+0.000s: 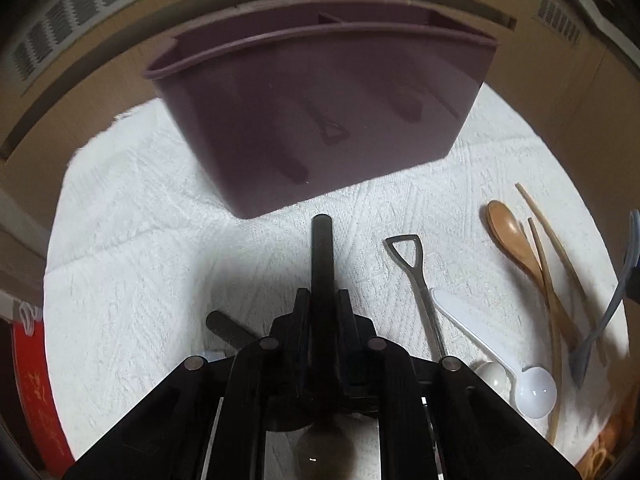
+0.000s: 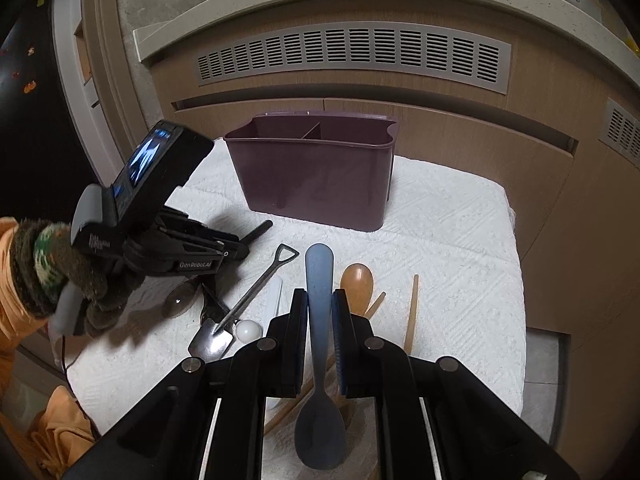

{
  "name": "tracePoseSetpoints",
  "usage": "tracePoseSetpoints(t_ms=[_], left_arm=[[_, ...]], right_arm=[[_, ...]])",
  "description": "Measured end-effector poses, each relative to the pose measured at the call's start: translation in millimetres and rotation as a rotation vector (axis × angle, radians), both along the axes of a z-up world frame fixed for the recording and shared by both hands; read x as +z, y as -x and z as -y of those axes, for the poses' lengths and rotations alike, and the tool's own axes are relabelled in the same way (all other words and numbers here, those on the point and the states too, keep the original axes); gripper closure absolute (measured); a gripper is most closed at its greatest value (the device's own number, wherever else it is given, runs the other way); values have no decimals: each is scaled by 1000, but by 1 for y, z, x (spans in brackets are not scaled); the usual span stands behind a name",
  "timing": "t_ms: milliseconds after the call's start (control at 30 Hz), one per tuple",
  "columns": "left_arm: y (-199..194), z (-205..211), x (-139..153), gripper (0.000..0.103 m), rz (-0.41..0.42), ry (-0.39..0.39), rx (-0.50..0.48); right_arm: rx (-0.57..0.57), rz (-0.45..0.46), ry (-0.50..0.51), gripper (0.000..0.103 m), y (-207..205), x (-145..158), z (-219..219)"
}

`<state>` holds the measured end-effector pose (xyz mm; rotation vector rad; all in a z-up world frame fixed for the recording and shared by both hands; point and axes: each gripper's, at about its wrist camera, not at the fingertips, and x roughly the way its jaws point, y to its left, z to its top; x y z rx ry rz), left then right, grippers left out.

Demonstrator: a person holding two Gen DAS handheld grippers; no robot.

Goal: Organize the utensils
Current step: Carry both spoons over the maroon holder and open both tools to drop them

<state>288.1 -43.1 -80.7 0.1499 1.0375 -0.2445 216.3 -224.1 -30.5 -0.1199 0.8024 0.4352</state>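
A purple utensil caddy (image 1: 320, 120) (image 2: 316, 172) with divided compartments stands on a white towel (image 1: 140, 220) (image 2: 440, 240). My left gripper (image 1: 322, 312) (image 2: 236, 246) is shut on a dark smoky plastic spoon (image 1: 322, 248) (image 2: 180, 300), handle forward, held just in front of the caddy. My right gripper (image 2: 320, 312) is shut on a blue-grey spoon (image 2: 319, 280) (image 1: 600, 320), handle forward, above the towel. On the towel lie a metal shovel-shaped spoon (image 1: 416, 280) (image 2: 248, 300), a white plastic spoon (image 1: 480, 340), a wooden spoon (image 1: 512, 240) (image 2: 357, 284) and wooden chopsticks (image 1: 556, 248) (image 2: 411, 312).
A second dark handle (image 1: 228, 326) lies on the towel to the left of my left gripper. A wooden cabinet front with vent grilles (image 2: 352, 56) rises behind the caddy. A red box (image 1: 32, 380) stands off the towel's left edge.
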Motion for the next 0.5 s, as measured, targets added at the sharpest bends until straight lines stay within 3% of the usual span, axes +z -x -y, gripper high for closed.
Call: tracePoseSetpoints(t_ms=[100, 233, 367, 500], left_arm=[[34, -7, 20, 91, 126, 92, 44], [93, -24, 69, 91, 318, 247, 102], [127, -38, 133, 91, 533, 280, 90], [138, -40, 196, 91, 759, 306, 71]], right_arm=[[-8, 9, -1, 91, 7, 5, 1], [-11, 50, -22, 91, 24, 21, 3], [-5, 142, -44, 91, 43, 52, -1], [-9, 286, -72, 91, 49, 106, -7]])
